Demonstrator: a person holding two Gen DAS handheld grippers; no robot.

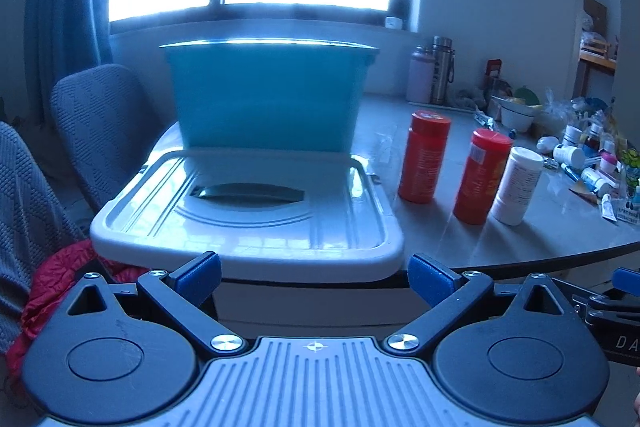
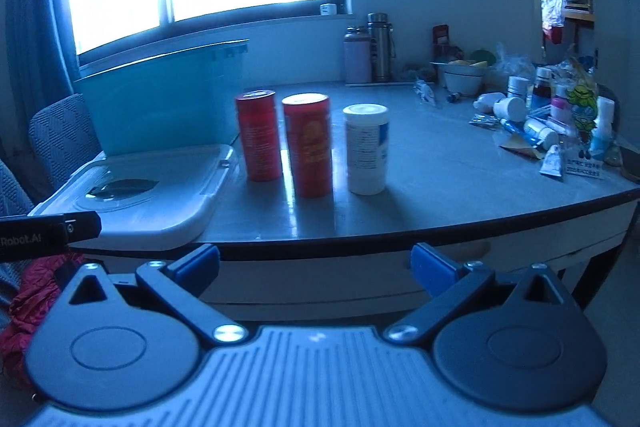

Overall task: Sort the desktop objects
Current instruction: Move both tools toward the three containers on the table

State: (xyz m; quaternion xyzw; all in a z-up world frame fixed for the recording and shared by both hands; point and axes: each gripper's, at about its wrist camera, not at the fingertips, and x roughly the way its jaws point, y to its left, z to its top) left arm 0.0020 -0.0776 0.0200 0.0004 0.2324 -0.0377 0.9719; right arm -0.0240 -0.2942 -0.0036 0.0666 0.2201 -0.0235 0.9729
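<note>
Labels on both red cans [image 2: 258, 135] and white bottle [image 2: 366, 149] are unreadable. Left gripper [image 1: 314, 281] and right gripper [image 2: 314, 267] are spread, empty; "Robot.AI" shows cut off.

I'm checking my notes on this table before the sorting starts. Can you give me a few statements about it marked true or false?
1. Two red bottles and one white bottle stand upright in a row. True.
2. The left gripper holds a red bottle. False: its jaws are open and empty.
3. The blue bin has its lid on. False: the white lid lies flat on the table in front of it.
4. The right gripper is open, short of the table edge. True.
</note>
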